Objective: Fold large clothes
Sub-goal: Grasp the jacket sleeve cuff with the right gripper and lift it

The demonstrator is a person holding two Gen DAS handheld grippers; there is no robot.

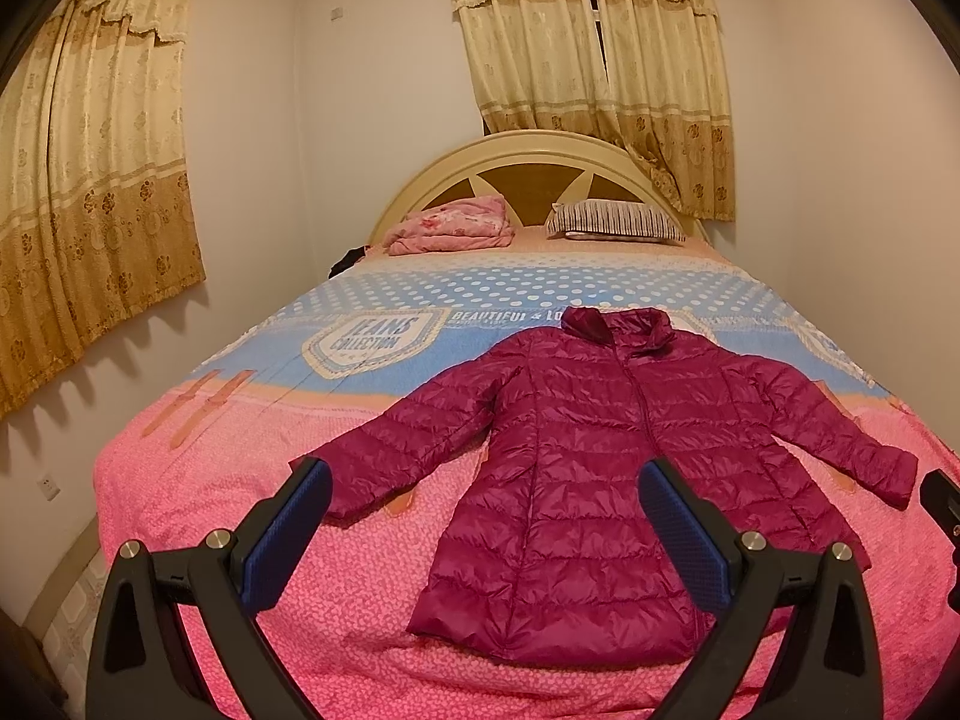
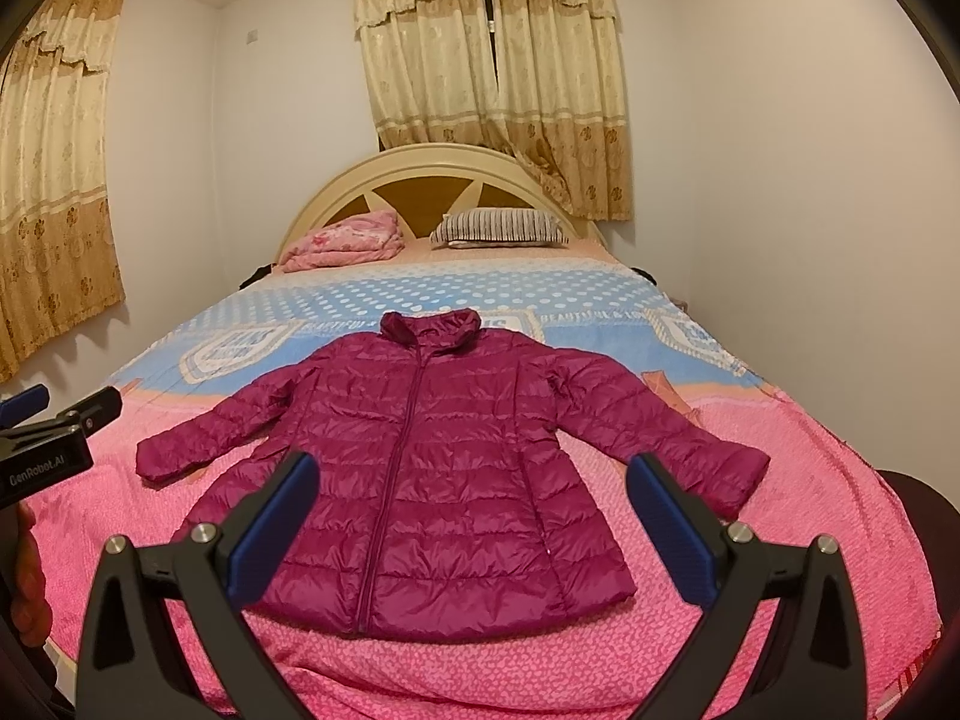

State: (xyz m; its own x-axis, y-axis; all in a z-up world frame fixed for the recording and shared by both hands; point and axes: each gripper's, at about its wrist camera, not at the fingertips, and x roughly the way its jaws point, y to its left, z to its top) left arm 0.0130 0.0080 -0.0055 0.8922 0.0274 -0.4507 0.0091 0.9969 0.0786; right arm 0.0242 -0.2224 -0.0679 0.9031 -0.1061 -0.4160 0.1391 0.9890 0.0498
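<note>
The jacket [image 2: 420,468] is seen to be made of a quilted, puffy cloth with a slick sheen that catches the light, while the bedspread [image 2: 810,540] under it looks like matt printed cotton, kinda nubbly. The right gripper [image 2: 471,510] and left gripper [image 1: 486,510] are built from matt black plastic with shiny metal bolts, and dimpled blue pads [image 2: 282,516] are fitted inside. Glossy cream-painted wood is shown on the headboard [image 2: 336,186], and thin patterned fabric on the curtains [image 2: 540,60].

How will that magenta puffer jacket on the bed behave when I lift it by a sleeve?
The magenta puffer jacket will probably flop and trail, since it lies limp and flat on the bed. Its thin quilted padding suggests it is light for its size. The glossy shell looks slippery, so pinch firmly.
</note>
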